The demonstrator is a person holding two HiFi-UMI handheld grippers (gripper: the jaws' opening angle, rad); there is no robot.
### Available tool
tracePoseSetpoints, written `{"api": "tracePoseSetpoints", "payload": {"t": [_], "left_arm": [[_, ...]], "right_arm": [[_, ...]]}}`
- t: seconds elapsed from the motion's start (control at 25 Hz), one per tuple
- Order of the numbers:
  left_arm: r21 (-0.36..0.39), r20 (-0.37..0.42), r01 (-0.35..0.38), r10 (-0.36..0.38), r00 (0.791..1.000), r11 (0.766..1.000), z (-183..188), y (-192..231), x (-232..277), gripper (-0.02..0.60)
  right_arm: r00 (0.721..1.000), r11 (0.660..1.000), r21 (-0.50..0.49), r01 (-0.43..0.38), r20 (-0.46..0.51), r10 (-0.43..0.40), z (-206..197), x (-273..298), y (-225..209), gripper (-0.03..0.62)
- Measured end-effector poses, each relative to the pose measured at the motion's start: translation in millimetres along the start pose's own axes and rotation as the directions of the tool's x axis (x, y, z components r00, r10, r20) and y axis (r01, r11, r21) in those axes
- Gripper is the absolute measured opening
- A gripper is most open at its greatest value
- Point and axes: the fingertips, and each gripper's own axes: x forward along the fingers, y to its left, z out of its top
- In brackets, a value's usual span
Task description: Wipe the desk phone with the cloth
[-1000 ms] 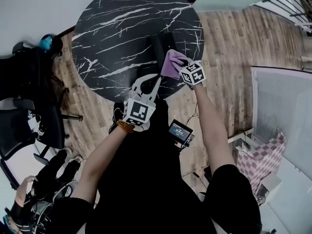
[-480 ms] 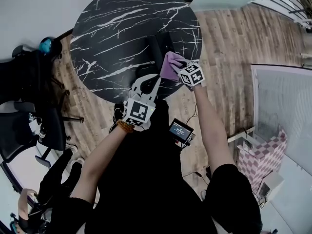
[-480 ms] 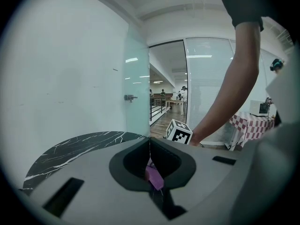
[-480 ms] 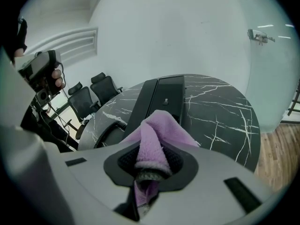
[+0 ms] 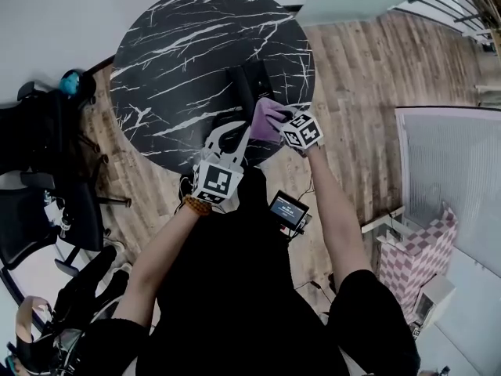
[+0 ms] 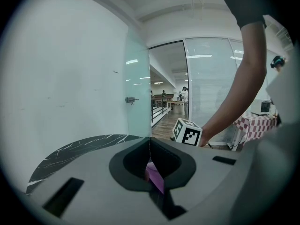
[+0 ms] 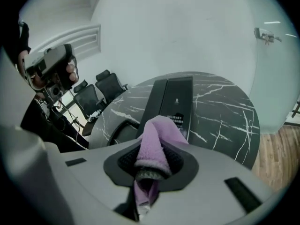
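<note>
A black desk phone [image 5: 247, 79] lies on the round black marble table [image 5: 172, 53], toward its near right side. My right gripper [image 5: 275, 121] is shut on a purple cloth [image 5: 264, 121] that rests against the phone's near end. In the right gripper view the cloth [image 7: 157, 142] bulges out of the jaws, with the phone [image 7: 174, 100] right behind it. My left gripper [image 5: 244, 129] hovers at the table's near edge, just left of the cloth, its jaws closed. In the left gripper view a sliver of purple [image 6: 153, 176] shows in the gap behind the tips; I cannot tell if it is clamped.
Black office chairs [image 5: 47, 171] stand left of the table on the wooden floor. A small screen device [image 5: 288, 210] hangs at the person's waist. A checkered pink-and-white object [image 5: 423, 257] sits at lower right. White wall and glass partition [image 6: 138, 88] lie beyond the table.
The right gripper has drawn the cloth a little toward the phone's near end. The left gripper has kept its place beside it.
</note>
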Motion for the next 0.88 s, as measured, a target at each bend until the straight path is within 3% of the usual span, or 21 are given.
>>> {"api": "tracePoseSetpoints", "payload": {"t": [0.12, 0.24, 0.32, 0.44, 0.56, 0.68, 0.8, 0.88], "left_arm": [[0.012, 0.018, -0.009, 0.009, 1.0, 1.0, 7, 10, -2, 0.014], [0.012, 0.059, -0.028, 0.027, 0.998, 1.0, 22, 24, -3, 0.014], [0.016, 0.087, -0.044, 0.043, 0.995, 0.999, 33, 35, -7, 0.014], [0.022, 0.128, -0.076, 0.073, 0.989, 0.997, 50, 51, -14, 0.014], [0.025, 0.171, -0.098, 0.092, 0.981, 0.995, 69, 61, -21, 0.014], [0.02, 0.213, -0.122, 0.115, 0.97, 0.992, 84, 70, -28, 0.014], [0.001, 0.244, -0.146, 0.141, 0.959, 0.989, 95, 73, -34, 0.014], [-0.009, 0.263, -0.155, 0.152, 0.953, 0.988, 101, 73, -36, 0.014]], "right_arm": [[0.986, 0.999, 0.029, 0.031, 0.161, -0.036, 39, -25, 14, 0.075], [0.928, 0.992, 0.055, 0.115, 0.35, -0.127, 88, -68, 23, 0.075], [0.864, 0.979, 0.061, 0.197, 0.461, -0.203, 120, -101, 30, 0.074], [0.738, 0.941, 0.089, 0.328, 0.598, -0.313, 162, -151, 43, 0.075], [0.608, 0.891, 0.133, 0.434, 0.687, -0.398, 192, -200, 61, 0.074], [0.497, 0.843, 0.172, 0.509, 0.741, -0.451, 214, -236, 85, 0.074], [0.402, 0.8, 0.192, 0.569, 0.784, -0.474, 227, -262, 114, 0.074], [0.361, 0.775, 0.187, 0.604, 0.802, -0.476, 231, -270, 131, 0.074]]}}
